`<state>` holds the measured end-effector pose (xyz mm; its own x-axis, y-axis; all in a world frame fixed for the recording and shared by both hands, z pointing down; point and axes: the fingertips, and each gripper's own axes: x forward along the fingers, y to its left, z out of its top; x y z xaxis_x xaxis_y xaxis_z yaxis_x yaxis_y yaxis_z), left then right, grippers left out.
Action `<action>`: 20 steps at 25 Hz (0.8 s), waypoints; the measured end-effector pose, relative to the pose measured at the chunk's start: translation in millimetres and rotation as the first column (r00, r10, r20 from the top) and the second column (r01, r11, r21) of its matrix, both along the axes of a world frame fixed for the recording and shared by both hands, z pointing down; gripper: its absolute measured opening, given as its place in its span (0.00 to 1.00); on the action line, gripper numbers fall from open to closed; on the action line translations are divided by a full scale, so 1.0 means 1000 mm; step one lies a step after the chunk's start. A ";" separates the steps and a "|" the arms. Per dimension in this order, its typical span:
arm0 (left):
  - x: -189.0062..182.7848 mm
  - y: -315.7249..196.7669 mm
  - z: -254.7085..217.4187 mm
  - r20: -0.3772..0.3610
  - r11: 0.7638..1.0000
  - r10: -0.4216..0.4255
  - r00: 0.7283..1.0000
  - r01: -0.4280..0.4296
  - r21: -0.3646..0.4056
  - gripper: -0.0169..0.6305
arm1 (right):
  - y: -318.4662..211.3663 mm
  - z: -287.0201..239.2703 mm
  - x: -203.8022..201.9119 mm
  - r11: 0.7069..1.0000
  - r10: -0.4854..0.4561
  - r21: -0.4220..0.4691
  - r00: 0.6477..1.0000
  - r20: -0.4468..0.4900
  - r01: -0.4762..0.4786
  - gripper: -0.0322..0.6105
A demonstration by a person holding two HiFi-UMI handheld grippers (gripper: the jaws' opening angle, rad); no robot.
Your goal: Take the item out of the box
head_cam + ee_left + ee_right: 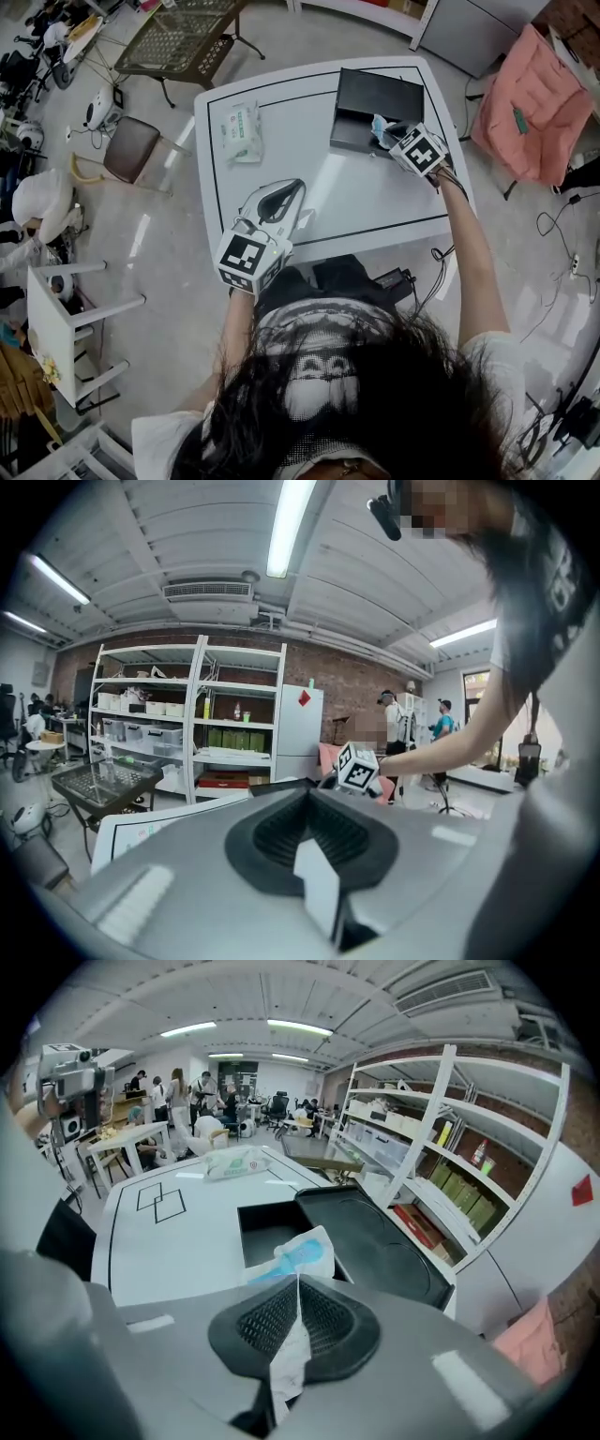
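Note:
A black box (373, 105) stands open at the far right of the white table (281, 112). In the right gripper view its tray (267, 1227) lies just ahead of the jaws, with the lid (384, 1241) folded out beside it. My right gripper (392, 139) (296, 1283) is at the box's near edge, shut on a white packet with blue print (298, 1252) (380, 125). The packet's wrapper is pinched between the pads and its far end hangs over the tray. My left gripper (292, 190) (311, 808) is held over the table's front edge, tilted upward and shut, holding nothing.
A pack of wipes (242, 131) (234, 1162) lies at the table's far left. A pink padded chair (530, 103) stands right of the table. A mesh table (178, 37) and a brown stool (131, 150) are to the left. White shelving (450, 1147) stands beyond the box.

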<state>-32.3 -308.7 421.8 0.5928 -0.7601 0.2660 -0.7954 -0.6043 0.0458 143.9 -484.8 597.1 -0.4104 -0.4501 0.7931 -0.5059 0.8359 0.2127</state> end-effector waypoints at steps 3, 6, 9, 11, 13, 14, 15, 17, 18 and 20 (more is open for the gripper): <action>-0.003 0.003 -0.001 -0.001 1.000 0.013 1.000 -0.013 -0.009 0.03 | 0.010 -0.019 -0.003 0.999 0.020 0.034 0.999 0.036 -0.021 0.06; -0.006 0.004 -0.002 -0.005 1.000 0.026 1.000 -0.026 -0.012 0.03 | 0.024 -0.038 -0.008 0.997 0.028 0.070 0.998 0.063 -0.032 0.06; -0.008 0.005 -0.001 -0.004 0.999 0.041 0.999 -0.041 -0.014 0.03 | 0.038 -0.055 -0.017 0.992 0.018 0.123 0.996 0.090 -0.029 0.06; -0.011 0.007 0.001 -0.004 0.999 0.050 0.999 -0.050 -0.019 0.03 | 0.050 -0.067 -0.025 0.988 0.008 0.152 0.994 0.106 -0.024 0.06; -0.014 0.010 0.003 -0.006 0.998 0.059 0.998 -0.059 -0.024 0.03 | 0.064 -0.079 -0.035 0.984 0.002 0.178 0.992 0.124 -0.025 0.06; -0.016 0.013 0.003 -0.008 0.998 0.064 0.998 -0.064 -0.025 0.03 | 0.072 -0.084 -0.040 0.982 0.002 0.189 0.991 0.133 -0.027 0.07; -0.017 0.015 0.003 -0.010 0.997 0.070 0.997 -0.070 -0.026 0.03 | 0.079 -0.090 -0.044 0.980 0.002 0.198 0.990 0.141 -0.030 0.06; -0.020 0.020 0.003 -0.011 0.996 0.083 0.997 -0.083 -0.026 0.03 | 0.095 -0.099 -0.053 0.976 0.001 0.214 0.988 0.156 -0.035 0.06; -0.021 0.022 0.003 -0.011 0.996 0.089 0.996 -0.089 -0.027 0.03 | 0.103 -0.103 -0.057 0.975 -0.001 0.220 0.987 0.164 -0.035 0.06; -0.024 0.027 0.003 -0.012 0.995 0.100 0.995 -0.101 -0.028 0.03 | 0.118 -0.109 -0.065 0.972 -0.007 0.233 0.984 0.176 -0.035 0.06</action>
